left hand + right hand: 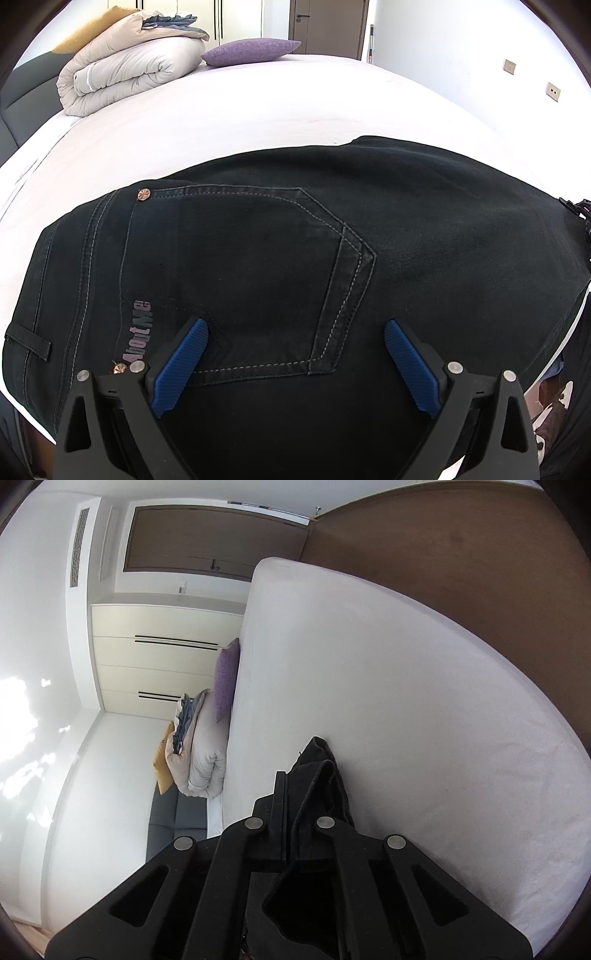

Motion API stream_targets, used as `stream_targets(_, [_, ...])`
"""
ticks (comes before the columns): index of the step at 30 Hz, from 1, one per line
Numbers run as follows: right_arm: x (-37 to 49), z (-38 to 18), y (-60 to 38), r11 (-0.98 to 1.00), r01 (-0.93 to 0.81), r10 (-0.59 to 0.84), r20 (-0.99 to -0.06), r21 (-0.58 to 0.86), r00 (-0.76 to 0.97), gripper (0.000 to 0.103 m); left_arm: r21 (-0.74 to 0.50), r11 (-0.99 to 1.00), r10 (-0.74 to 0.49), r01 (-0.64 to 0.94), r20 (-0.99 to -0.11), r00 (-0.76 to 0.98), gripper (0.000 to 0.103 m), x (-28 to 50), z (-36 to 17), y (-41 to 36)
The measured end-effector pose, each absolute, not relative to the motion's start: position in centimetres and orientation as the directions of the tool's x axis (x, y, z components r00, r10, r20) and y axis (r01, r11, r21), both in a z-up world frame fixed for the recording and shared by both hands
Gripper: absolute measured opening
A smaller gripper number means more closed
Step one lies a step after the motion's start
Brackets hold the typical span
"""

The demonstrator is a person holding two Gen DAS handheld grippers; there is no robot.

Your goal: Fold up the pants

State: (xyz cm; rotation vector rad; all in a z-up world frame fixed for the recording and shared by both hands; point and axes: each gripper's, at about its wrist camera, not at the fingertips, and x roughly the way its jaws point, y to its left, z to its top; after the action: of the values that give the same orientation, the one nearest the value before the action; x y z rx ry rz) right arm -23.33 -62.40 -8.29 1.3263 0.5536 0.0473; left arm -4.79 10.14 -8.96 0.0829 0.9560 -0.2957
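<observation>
While the black jeans [295,277] lay spread seat-up on the white bed [221,110], back pocket [251,280] facing the left wrist view, the left hand-held gripper [295,365] hovered over that pocket with its blue pads [181,365] wide apart — nothing in them. The right hand-held gripper [295,797] was clamped tight on a bunched fold of the jeans' black denim, seen in the right wrist view, likely a leg end, though I could not tell which. Judgement: the step was carrying that end over toward the seat, so the left should pin or pinch the waist side, keeping edges aligned and flat. No containers were in view — only a rolled duvet [125,70] and purple cushion [251,51] at the far side of the bed.
</observation>
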Motion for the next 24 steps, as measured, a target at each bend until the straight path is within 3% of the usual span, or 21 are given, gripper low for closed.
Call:
stream_targets(8, [-21.4, -8.8, -61.6, 0.317, 0.276, 0.412, -0.393, 0.908, 0.822, 0.0, -0.058, 0.957, -0.211, 0.283, -0.81, 0.547, 0.098, -5.0, -8.9, 10.2])
stream_targets(11, [-22.1, -6.7, -62.7, 0.416, 0.322, 0.348, -0.476, 0.851, 0.808, 0.005, -0.058, 0.957, -0.212, 0.284, -0.809, 0.549, 0.099, -5.1, -8.9, 10.3])
stream_targets(12, [-22.7, -5.9, -63.3, 0.459, 0.361, 0.282, -0.519, 0.812, 0.807, 0.016, -0.057, 0.957, -0.211, 0.284, -0.808, 0.55, 0.099, -5.2, -8.9, 10.4])
stream_targets(13, [-23.6, -5.1, -63.8, 0.484, 0.418, 0.202, -0.563, 0.769, 0.801, 0.038, -0.057, 0.957, -0.211, 0.283, -0.808, 0.55, 0.099, -5.2, -8.9, 10.4])
stream_targets(15, [-26.4, -3.8, -65.4, 0.447, 0.468, 0.124, -0.571, 0.762, 0.812, 0.069, -0.057, 0.957, -0.211, 0.283, -0.808, 0.55, 0.099, -5.3, -8.9, 10.5])
stream_targets(16, [-27.5, -3.1, -65.2, 0.436, 0.443, 0.131, -0.542, 0.784, 0.83, 0.07, -0.058, 0.957, -0.212, 0.284, -0.808, 0.55, 0.099, -5.3, -9.0, 10.5])
stream_targets(19, [-29.4, -1.2, -61.4, 0.469, 0.347, 0.236, -0.494, 0.812, 0.837, 0.07, -0.057, 0.958, -0.21, 0.283, -0.81, 0.548, 0.099, -5.3, -8.8, 10.5])
stream_targets(24, [-30.1, -1.1, -47.8, 0.423, 0.05, 0.624, -0.331, 0.905, 0.708, 0.07, -0.025, 0.965, -0.177, 0.262, -0.801, 0.572, 0.099, -6.1, -8.6, 10.3])
